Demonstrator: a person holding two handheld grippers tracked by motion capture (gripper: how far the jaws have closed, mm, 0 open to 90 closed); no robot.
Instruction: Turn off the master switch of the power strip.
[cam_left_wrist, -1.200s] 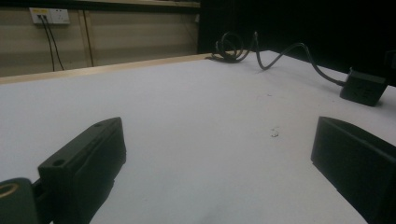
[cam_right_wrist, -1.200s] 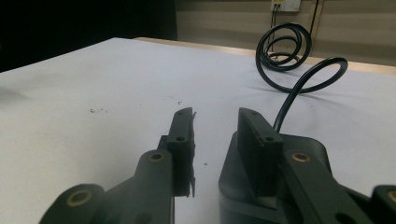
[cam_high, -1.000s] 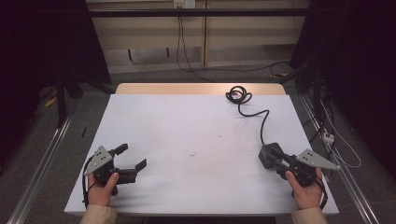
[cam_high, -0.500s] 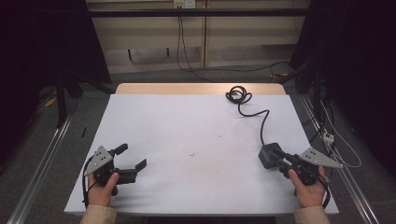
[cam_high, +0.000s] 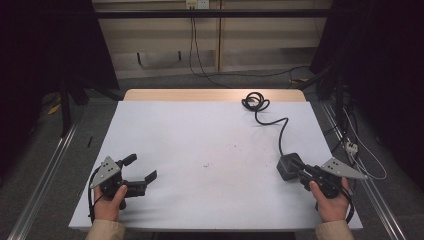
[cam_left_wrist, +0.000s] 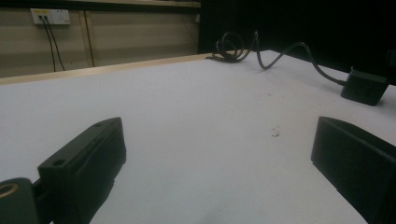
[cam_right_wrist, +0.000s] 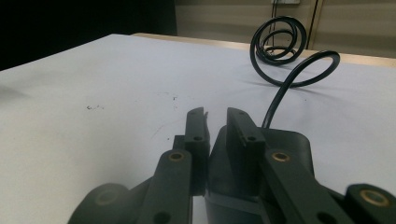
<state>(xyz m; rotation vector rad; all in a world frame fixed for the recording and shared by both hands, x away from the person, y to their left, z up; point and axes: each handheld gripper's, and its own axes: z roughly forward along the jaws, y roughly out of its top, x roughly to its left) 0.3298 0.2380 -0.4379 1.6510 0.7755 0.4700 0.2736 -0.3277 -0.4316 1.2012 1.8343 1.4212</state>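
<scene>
The right gripper (cam_high: 295, 169) has just been closing its jaws on the black adapter (cam_high: 288, 166) near the table's (cam_high: 210, 135) right edge, the left gripper's (cam_high: 141, 169) jaws stand apart, and lifting seems next.

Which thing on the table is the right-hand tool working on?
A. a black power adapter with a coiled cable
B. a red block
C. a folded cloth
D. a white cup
A: the right tool has its two black jaws close together at the black power adapter, whose cable runs off to a coil near the table's far edge.
</scene>
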